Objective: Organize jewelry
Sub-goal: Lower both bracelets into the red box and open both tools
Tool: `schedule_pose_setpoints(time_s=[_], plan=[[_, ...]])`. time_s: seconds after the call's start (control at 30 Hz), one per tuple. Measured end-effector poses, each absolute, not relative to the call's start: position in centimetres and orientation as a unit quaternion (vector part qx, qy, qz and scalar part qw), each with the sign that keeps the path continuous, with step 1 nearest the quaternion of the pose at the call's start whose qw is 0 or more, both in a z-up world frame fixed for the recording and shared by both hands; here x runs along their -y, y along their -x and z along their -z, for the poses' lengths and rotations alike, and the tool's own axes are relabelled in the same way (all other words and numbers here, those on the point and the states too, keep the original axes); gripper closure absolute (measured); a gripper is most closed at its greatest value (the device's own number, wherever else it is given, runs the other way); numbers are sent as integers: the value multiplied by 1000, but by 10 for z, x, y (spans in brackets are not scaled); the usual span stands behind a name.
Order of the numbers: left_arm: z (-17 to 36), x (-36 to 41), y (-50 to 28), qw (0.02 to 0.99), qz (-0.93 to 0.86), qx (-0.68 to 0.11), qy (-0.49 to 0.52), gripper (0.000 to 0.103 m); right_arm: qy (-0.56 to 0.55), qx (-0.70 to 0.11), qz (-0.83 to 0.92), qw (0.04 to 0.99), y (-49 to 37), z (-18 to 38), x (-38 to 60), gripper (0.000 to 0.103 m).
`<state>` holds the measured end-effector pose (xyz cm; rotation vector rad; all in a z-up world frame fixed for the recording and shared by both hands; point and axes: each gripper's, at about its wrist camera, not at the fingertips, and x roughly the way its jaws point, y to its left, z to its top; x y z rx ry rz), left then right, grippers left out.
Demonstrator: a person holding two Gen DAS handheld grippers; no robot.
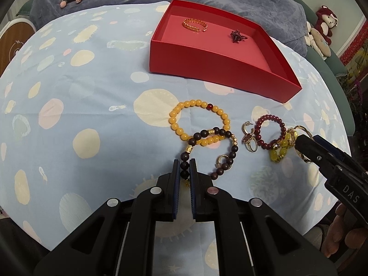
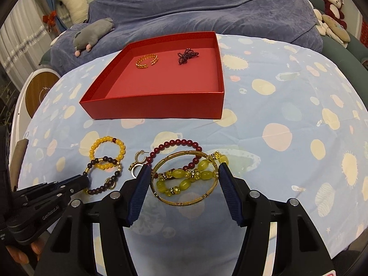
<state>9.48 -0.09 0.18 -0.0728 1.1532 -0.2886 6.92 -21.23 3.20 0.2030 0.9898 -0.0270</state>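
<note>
Right gripper [image 2: 182, 181] jaws, half-open, straddle thin gold metal bangle [image 2: 184, 178] at 9 and 3 o'clock, red cardboard box [image 2: 151, 108] at 12; left gripper [image 1: 185, 169] pinches dark wooden bead bracelet [image 1: 207, 154].

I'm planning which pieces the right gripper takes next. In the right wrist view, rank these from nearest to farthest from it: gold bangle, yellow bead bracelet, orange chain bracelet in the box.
1. gold bangle: between the right gripper's pads.
2. yellow bead bracelet: on the cloth, off to the left.
3. orange chain bracelet: far back, inside the red box.
</note>
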Motion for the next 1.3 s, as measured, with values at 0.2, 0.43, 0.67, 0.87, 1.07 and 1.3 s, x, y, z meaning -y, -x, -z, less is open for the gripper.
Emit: schedule_pose_setpoints(time_s=[0.2, 0.43, 0.67, 0.87, 1.07, 1.3], plan=[[-23, 4, -89, 829, 156, -534, 53, 95, -105, -464, 7, 880, -59, -44, 211, 45], [-53, 19, -81, 837, 185, -513, 44, 95, -113, -449, 6, 887, -54, -58, 217, 45], [-82, 29, -85, 843, 209, -494, 44, 95, -119, -439, 2, 890, -58, -68, 223, 45], [-107, 41, -112, 847, 229, -477, 53, 95, -113, -426, -9, 898, -87, -86, 227, 45], [-132, 58, -168, 855, 250, -451, 59, 95, -114, -415, -23, 902, -145, -102, 232, 45], [-118, 68, -247, 855, 246, -451, 76, 95, -108, -422, -27, 900, -218, -91, 231, 45]])
